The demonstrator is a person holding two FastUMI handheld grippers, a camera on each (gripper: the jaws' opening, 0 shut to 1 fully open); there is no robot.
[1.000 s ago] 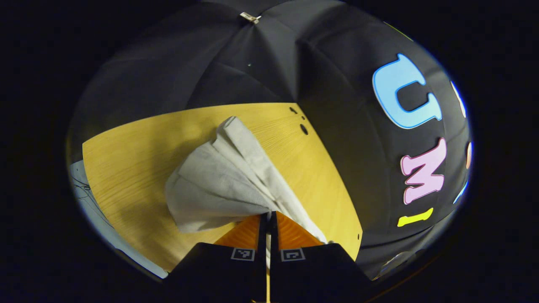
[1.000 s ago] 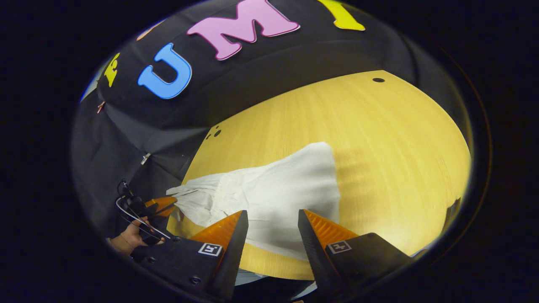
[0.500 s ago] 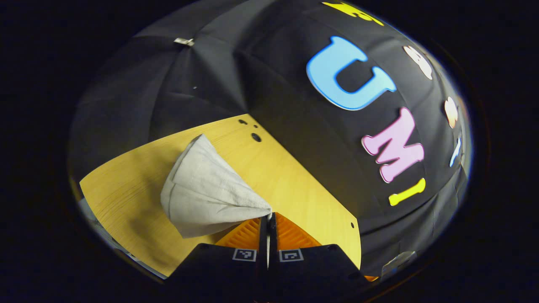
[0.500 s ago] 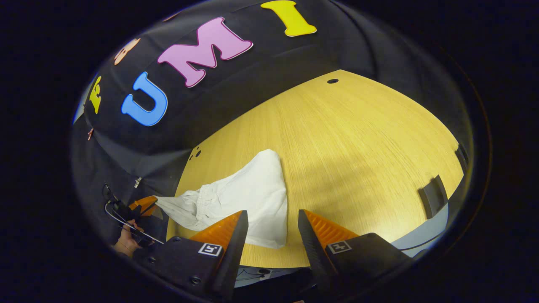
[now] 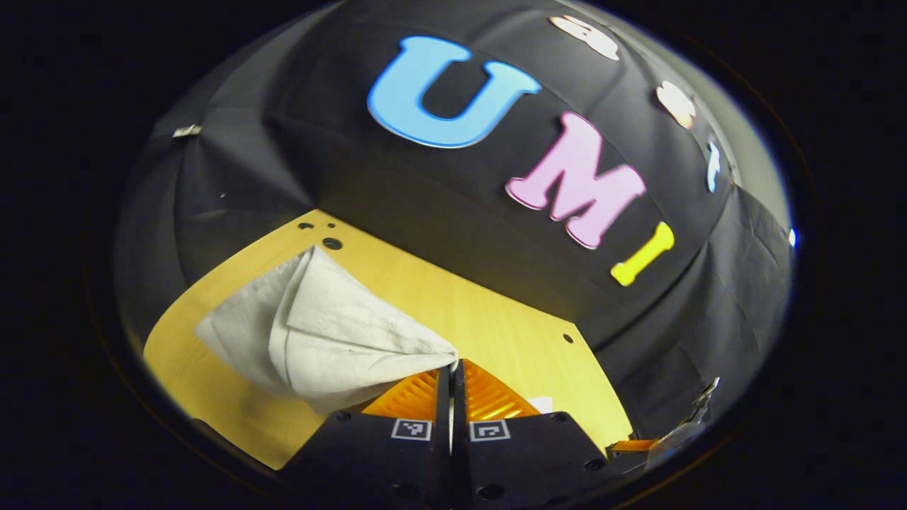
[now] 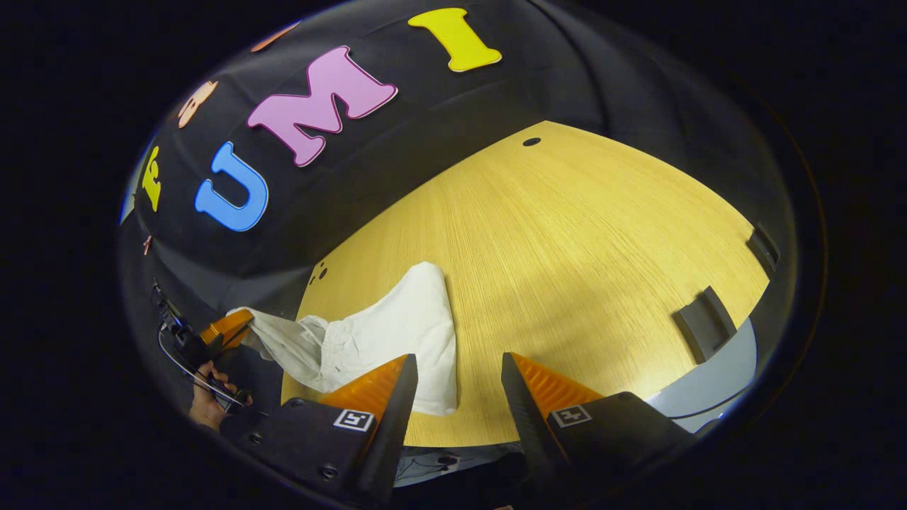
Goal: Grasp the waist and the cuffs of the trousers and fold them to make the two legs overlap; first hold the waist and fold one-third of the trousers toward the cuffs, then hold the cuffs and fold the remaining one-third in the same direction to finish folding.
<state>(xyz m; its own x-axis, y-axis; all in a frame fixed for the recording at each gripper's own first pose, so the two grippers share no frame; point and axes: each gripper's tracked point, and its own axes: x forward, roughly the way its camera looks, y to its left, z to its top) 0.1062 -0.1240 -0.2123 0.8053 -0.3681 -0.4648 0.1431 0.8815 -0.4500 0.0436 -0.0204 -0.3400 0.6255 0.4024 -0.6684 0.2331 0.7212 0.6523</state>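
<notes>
Here, in the left gripper view, the left gripper (image 5: 451, 367) is sitting clenched at the bottom, its two fingers pressing together on one bunched end of the white trousers (image 5: 319, 333), and the cloth is fanning out from the fingertips to the left, draping down onto the yellow wooden table (image 5: 489, 319). In the right gripper view, the right gripper (image 6: 457, 365) is hanging released, its two fingers spread well apart with nothing between them, above the near edge of the table (image 6: 588, 241). Just beyond its fingertips one pair of trousers (image 6: 386, 333) is lying partly on the table near its left edge, with one end lifting off past that edge into the other gripper (image 6: 227, 329), which a hand (image 6: 205, 404) is holding. Farther out, two dark brackets (image 6: 698, 322) are sitting at the right edge of the table, and several small dark holes (image 6: 531, 142) are showing in the tabletop near the black cloth wall (image 6: 425, 134)
</notes>
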